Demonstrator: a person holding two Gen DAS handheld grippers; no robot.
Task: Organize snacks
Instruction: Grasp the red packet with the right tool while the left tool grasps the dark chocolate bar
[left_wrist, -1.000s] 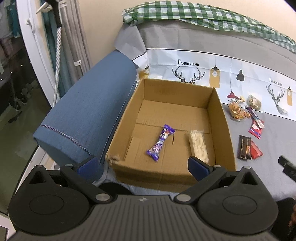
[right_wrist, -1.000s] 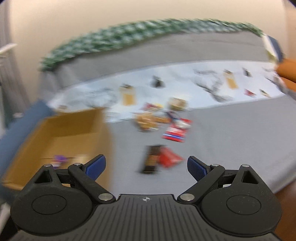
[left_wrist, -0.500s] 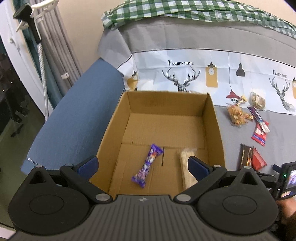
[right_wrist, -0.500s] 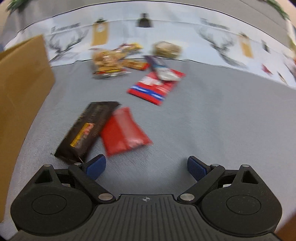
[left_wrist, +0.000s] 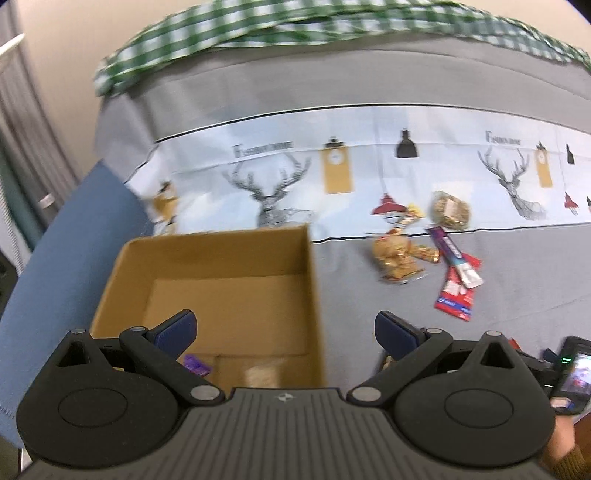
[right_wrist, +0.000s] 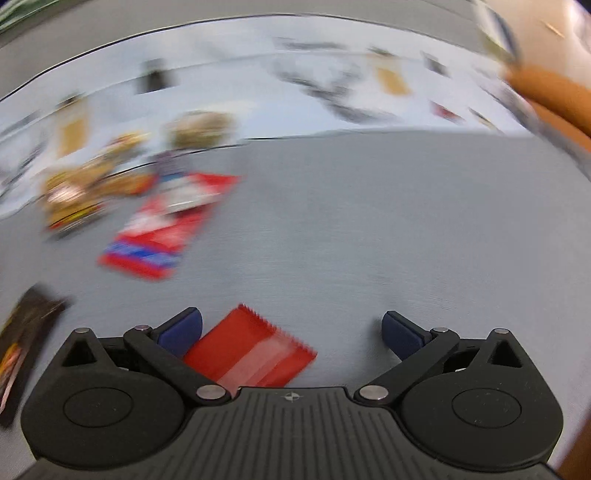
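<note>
Cardboard box: my landmark, sitting open-topped on the grey bed cover, with a blue cushion against its left wall.
Inside the box: a purple wrapper and a pale bar lie on its floor at the near edge, half hidden behind my left tool.
My left tool: its jaws stand wide apart with nothing gripped; the left finger hangs over the box floor, the right finger is outside the box, past its right wall.
Right of the box, far side: a clear bag of golden snacks, a round brown-wrapped snack beyond it, then a purple-and-white stick lying across a flat red, white and blue packet.
Far right of the box: a small lit screen at the frame edge, with a hand in a mustard sleeve under it.
Right wrist view, blurred: the same pile, with the red, white and blue packet clearest; the box is not visible here.
Dark wrapper: at the left edge.
Red packet: flat on the cover between my fingers, nearer the left finger; I cannot tell whether that one touches it.
My right tool: jaws opening, very wide, not pressing on the red packet.
</note>
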